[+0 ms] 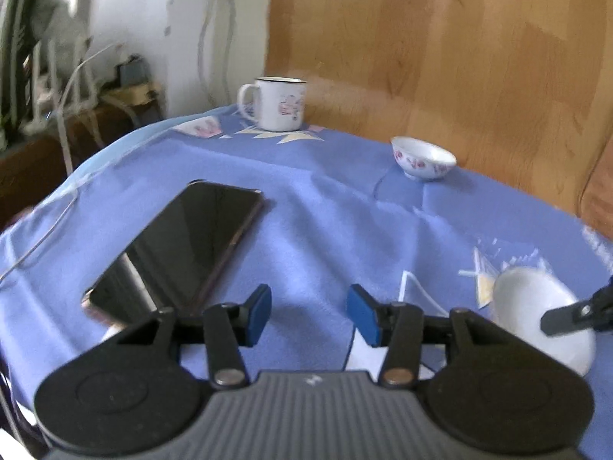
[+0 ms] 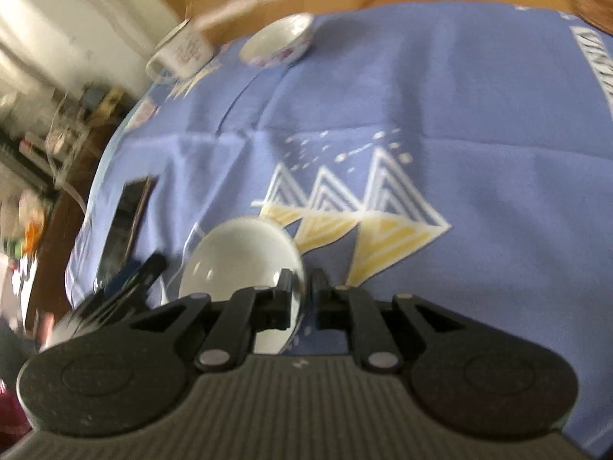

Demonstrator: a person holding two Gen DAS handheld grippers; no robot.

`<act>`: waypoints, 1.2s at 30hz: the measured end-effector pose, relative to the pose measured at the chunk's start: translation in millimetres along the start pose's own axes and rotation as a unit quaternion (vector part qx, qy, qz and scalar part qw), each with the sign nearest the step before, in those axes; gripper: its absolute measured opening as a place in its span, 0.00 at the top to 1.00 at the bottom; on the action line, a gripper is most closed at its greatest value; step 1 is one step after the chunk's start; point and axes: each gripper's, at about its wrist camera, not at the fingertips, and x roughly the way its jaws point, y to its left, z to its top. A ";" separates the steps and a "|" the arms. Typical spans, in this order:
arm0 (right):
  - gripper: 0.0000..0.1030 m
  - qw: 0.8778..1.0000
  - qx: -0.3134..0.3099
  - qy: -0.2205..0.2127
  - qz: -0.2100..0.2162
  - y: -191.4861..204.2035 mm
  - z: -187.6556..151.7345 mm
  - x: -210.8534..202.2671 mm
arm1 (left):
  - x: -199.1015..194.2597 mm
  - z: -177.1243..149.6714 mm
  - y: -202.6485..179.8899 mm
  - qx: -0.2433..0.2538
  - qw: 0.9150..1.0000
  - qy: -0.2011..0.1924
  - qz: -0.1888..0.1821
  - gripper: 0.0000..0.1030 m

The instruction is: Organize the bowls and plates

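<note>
Pinching the near rim of the white bowl (image 2: 245, 260) in my right tool (image 2: 300, 287), I see the patterned bowl (image 2: 277, 44) far ahead beside the mug (image 2: 184, 51), my left tool (image 1: 309, 314) half-open and empty.

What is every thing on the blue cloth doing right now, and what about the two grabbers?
White bowl: tilted, rim pinched by the right gripper.
Flowered bowl: upright, standing alone near the far edge.
Mug: upright, handle to the left in the left wrist view.
Phone: lying flat, screen dark.
Left gripper: fingers apart, holding nothing.
Right gripper: shut on the white bowl's rim.
</note>
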 end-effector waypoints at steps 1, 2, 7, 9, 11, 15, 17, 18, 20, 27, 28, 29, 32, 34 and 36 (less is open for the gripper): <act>0.84 1.000 -0.002 -0.007 0.005 -0.2 -0.4 -5.8 | -9.0 3.9 5.7 -0.020 1.000 -0.001 -0.013 0.57; 0.84 1.000 -0.009 -0.019 0.009 -0.3 -1.9 -14.2 | -18.7 8.8 10.8 -0.040 0.999 -0.005 -0.030 0.57; 0.77 0.996 -0.052 -0.068 0.007 3.4 -10.2 -40.3 | -30.4 27.4 -0.2 -0.056 0.995 0.019 -0.083 0.61; 0.77 0.996 -0.059 -0.071 0.009 4.6 -13.3 -39.8 | -26.6 27.0 -15.2 -0.044 0.993 0.039 -0.100 0.70; 0.77 0.995 -0.068 -0.072 0.010 5.0 -17.6 -34.8 | -21.2 21.8 -32.6 -0.024 0.991 0.056 -0.117 0.73; 0.82 0.997 -0.053 -0.052 0.023 -4.2 -22.9 -16.7 | -7.4 4.7 -63.7 0.033 0.993 0.075 -0.089 0.72; 0.87 0.997 -0.055 -0.054 0.025 -5.6 -25.4 -14.6 | -8.8 0.1 -70.3 0.036 0.992 0.074 -0.098 0.91; 0.88 0.996 -0.058 -0.057 0.024 -4.6 -26.4 -15.0 | -11.1 -1.7 -76.2 0.044 0.992 0.072 -0.095 0.91; 0.89 0.996 -0.058 -0.058 0.017 -3.6 -28.1 -16.9 | -17.3 -4.8 -88.6 0.070 0.993 0.061 -0.077 0.91; 0.90 0.994 -0.047 -0.098 0.006 -32.8 -31.1 -55.3 | -28.6 8.9 -129.2 0.062 0.987 0.064 -0.135 0.93; 0.90 0.992 -0.050 -0.112 -0.003 -39.3 -32.2 -66.7 | -28.8 10.8 -140.8 0.065 0.985 0.064 -0.146 0.93; 0.90 0.991 -0.051 -0.125 -0.013 -45.8 -33.6 -76.6 | -29.0 12.3 -155.4 0.070 0.983 0.065 -0.160 0.93; 0.90 0.985 -0.041 -0.159 -0.046 -73.9 -35.5 -110.1 | -28.6 12.0 -201.1 0.090 0.974 0.070 -0.198 0.93; 0.90 0.982 -0.027 -0.176 -0.066 -96.7 -36.1 -133.7 | -29.2 7.2 -230.4 0.105 0.967 0.073 -0.222 0.93; 0.90 0.978 -0.015 -0.191 -0.089 -116.5 -39.2 -152.1 | -26.3 0.8 -260.3 0.119 0.959 0.079 -0.243 0.93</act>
